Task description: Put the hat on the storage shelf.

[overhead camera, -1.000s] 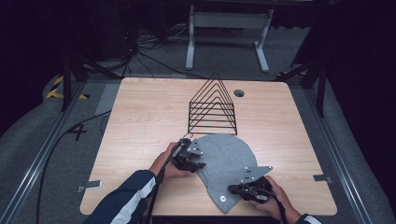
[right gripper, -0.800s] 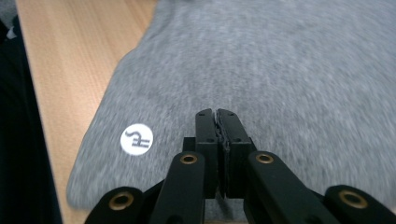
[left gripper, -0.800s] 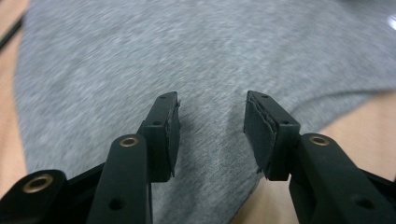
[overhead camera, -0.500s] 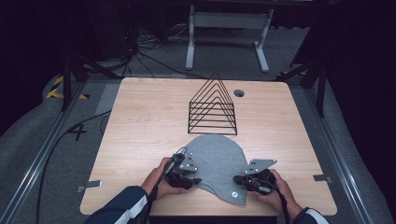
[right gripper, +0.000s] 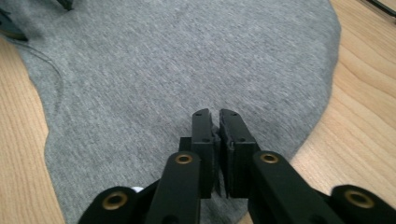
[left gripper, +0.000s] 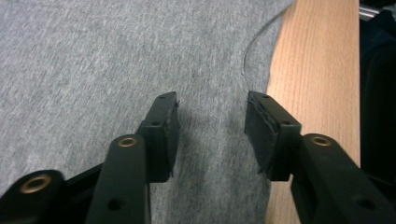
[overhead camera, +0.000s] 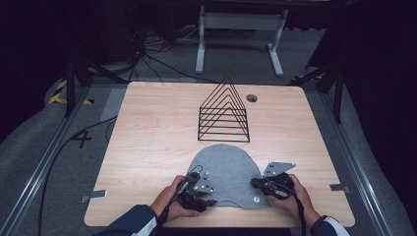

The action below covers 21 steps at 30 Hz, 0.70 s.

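We see the grey cloth lying flat on the desk by its near edge. Our left gripper hovers over the cloth's near-left edge, jaws apart with nothing clamped. Our right gripper, jaws nearly together and just easing apart, sits at the cloth's near-right edge, gripping nothing.

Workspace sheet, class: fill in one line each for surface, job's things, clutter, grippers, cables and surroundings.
Surface: wooden table, pale, with a round hole near the far edge.
Job's things: grey cloth lying flat by the near edge.
Clutter: black wire rack standing behind the cloth; tape strips on the near corners.
Grippers: left gripper open above the cloth; right gripper jaws nearly together, just been opening, nothing seen between them.
Cables: one cable runs off the table's left side.
Surroundings: grey carpet, white stand behind.
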Motion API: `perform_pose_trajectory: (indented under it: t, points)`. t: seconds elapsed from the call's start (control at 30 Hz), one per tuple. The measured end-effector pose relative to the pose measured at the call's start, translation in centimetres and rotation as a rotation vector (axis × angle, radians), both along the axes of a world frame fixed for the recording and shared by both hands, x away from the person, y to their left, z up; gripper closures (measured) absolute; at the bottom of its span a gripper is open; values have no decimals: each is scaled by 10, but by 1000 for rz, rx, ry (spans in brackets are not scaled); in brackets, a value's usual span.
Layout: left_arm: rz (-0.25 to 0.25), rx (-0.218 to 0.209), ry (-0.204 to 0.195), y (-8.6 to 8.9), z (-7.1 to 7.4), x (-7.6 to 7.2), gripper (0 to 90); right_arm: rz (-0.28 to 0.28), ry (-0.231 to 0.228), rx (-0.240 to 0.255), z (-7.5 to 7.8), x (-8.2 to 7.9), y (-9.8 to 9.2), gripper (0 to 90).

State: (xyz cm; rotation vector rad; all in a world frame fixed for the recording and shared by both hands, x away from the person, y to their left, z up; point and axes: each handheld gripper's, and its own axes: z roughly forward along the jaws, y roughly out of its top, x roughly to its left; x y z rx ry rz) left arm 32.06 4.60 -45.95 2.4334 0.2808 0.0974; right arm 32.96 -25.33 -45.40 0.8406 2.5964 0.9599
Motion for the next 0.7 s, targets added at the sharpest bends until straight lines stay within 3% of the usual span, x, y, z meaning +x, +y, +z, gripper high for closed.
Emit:
perform_pose_trajectory:
  t: [0.1, 0.13, 0.3, 0.33, 0.37, 0.5, 0.57, 0.7]
  points:
    - [21, -9, -23, 6, 6, 4, 461, -30, -28, -1, 3, 1, -2, 749]
    - [55, -34, -35, 11, 10, 8, 437, -39, -37, 12, 5, 2, -3, 727]
    - [181, -58, -81, 33, 19, 34, 339, -98, -63, 46, 13, 14, -10, 604]
    - [181, -58, -81, 33, 19, 34, 327, -98, -63, 46, 13, 14, -10, 604]
    - [218, -63, -84, 38, 19, 42, 311, -120, -44, 72, 14, 22, -12, 550]
    - [312, -68, -31, 45, 12, 68, 282, -127, -34, 67, 12, 33, -8, 474]
    - [328, -40, -13, 44, 7, 77, 263, -118, -10, 57, 10, 39, -4, 417]
    - [328, -24, 17, 44, -4, 89, 232, -126, 24, 46, 6, 52, 3, 328]
